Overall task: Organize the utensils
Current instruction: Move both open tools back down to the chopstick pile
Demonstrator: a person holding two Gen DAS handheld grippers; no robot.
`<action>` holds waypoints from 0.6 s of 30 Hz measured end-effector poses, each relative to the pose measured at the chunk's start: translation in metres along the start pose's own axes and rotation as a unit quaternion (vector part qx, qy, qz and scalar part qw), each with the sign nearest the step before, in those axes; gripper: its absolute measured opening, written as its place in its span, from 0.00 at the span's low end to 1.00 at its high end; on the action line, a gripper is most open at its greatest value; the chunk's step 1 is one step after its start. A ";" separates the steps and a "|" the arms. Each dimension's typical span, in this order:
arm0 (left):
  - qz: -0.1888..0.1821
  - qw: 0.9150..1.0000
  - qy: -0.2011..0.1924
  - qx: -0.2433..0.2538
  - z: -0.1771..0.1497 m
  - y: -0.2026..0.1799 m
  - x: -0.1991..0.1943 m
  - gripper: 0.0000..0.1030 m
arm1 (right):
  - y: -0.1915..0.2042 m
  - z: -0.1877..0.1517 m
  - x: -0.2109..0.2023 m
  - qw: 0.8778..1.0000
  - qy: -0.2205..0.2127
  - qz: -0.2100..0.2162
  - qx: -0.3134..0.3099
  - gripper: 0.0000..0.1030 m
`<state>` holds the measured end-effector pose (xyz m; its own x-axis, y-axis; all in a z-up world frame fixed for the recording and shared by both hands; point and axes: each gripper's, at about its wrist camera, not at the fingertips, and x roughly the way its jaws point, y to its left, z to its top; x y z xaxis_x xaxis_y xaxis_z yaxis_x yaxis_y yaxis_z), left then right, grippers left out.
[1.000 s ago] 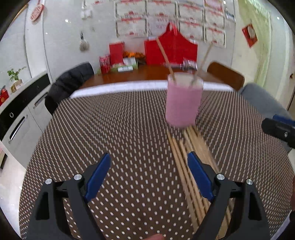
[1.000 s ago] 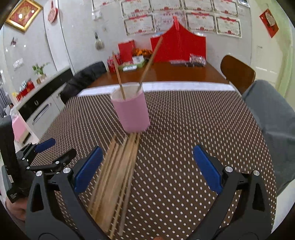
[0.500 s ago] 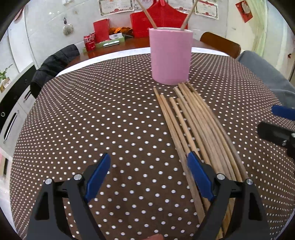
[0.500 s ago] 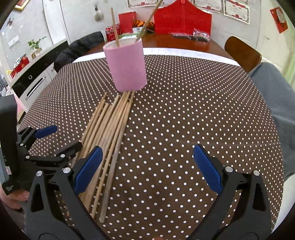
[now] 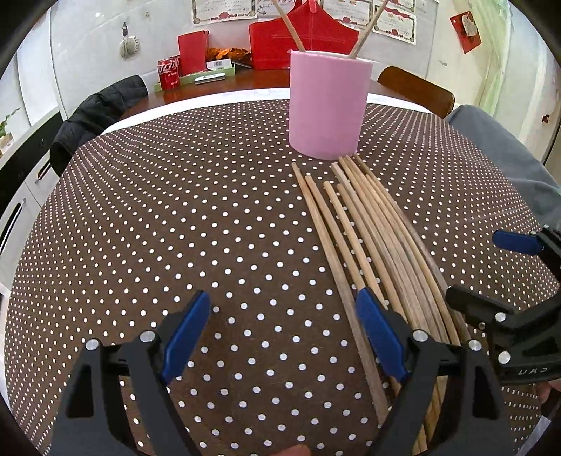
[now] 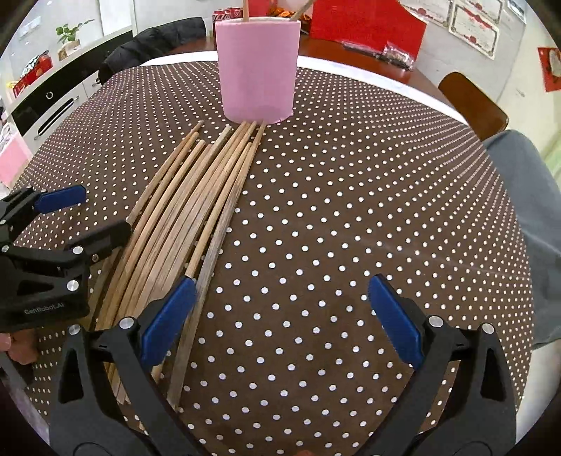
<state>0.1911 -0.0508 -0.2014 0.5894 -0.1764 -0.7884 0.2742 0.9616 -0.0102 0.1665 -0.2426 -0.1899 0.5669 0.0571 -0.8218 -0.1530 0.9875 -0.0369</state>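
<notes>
**Chopstick sorting: barely started**

Only two wooden chopsticks [image 5: 292, 29] stand in the pink holder [image 5: 328, 105] so far. The rest, a fan of slim round bamboo sticks [image 6: 196, 210], lies flat on the dotted tablecloth [image 5: 175, 228] right in front of that holder. Left gripper [image 5: 285, 336] and right gripper [image 6: 280, 315] both gape wide, empty, flanking the pile.

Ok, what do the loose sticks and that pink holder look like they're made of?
Chopsticks: wood or bamboo by the look, with tan streaky grain and a matte, unlacquered, slightly worn finish; some are greyer. Pink holder: uniform matte pink with no shine or pattern, perhaps plastic, silicone or a paper wrap; I cannot tell which.
</notes>
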 end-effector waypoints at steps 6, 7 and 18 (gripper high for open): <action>0.006 1.000 0.005 0.005 -0.001 -0.002 0.000 0.82 | -0.002 0.000 0.008 1.000 0.019 0.001 -0.001 0.94; 0.011 1.000 0.007 0.010 0.000 -0.003 0.001 0.82 | -0.006 0.001 0.009 1.000 0.019 -0.004 0.006 0.94; 0.032 0.999 0.028 0.018 0.034 -0.004 0.022 0.82 | -0.012 0.038 0.031 1.000 0.018 0.017 0.018 0.87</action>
<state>0.2293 -0.0663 -0.1979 0.5633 -0.1009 -0.8201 0.2653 0.9621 0.0639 0.2164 -0.2472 -0.1936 0.5319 0.0857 -0.8425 -0.1413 0.9899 0.0114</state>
